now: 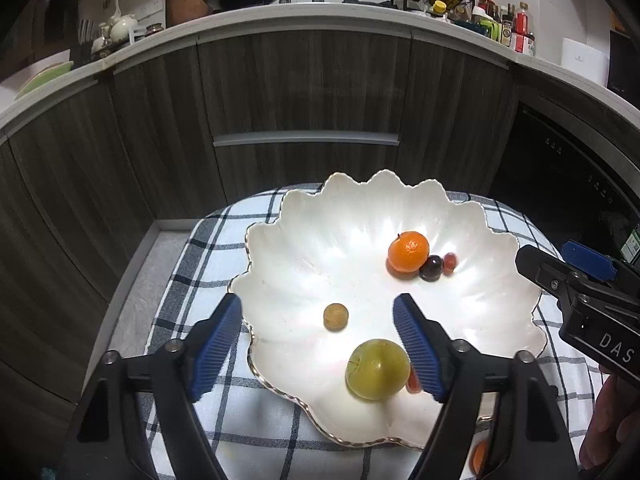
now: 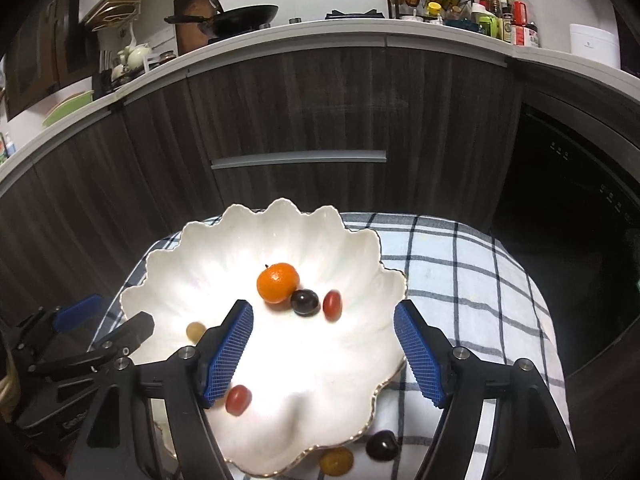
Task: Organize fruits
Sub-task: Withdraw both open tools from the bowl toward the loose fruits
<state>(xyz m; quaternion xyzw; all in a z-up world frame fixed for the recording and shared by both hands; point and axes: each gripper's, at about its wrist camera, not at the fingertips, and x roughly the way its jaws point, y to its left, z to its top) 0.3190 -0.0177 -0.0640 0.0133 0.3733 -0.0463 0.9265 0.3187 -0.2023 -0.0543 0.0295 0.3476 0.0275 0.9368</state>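
Both claws are hanging over the scalloped white dish [image 1: 360, 216], tilted down at it, which suits dropping fruit into the middle rather than onto the checked cloth [image 1: 208, 240].

The left claw [image 1: 318, 346] is standing wide with nothing pressed by its pads. A green plum [image 1: 378, 369] is lying in the dish just inside its right finger, and a small tan fruit [image 1: 335, 317] is sitting between the 2 fingertips, a little beyond them. A red tomato [image 2: 238, 399] is lying against the plum, half hidden behind that finger.

The right claw [image 2: 324, 354] is also gaping wide and holding nothing. Ahead of it, 3 fruits are clustered: a mandarin [image 2: 278, 282], a dark grape [image 2: 304, 301] touching it, and a second red tomato [image 2: 332, 304] just beside.

Judging by the task, 2 pieces are yet to be gathered: another dark grape [image 2: 382, 445] and an orange fruit [image 2: 336, 461] are lying on the cloth below the right claw, outside the rim.

Only "DAS" is readable, on the right claw's body; the counter bottles' labels are too small.
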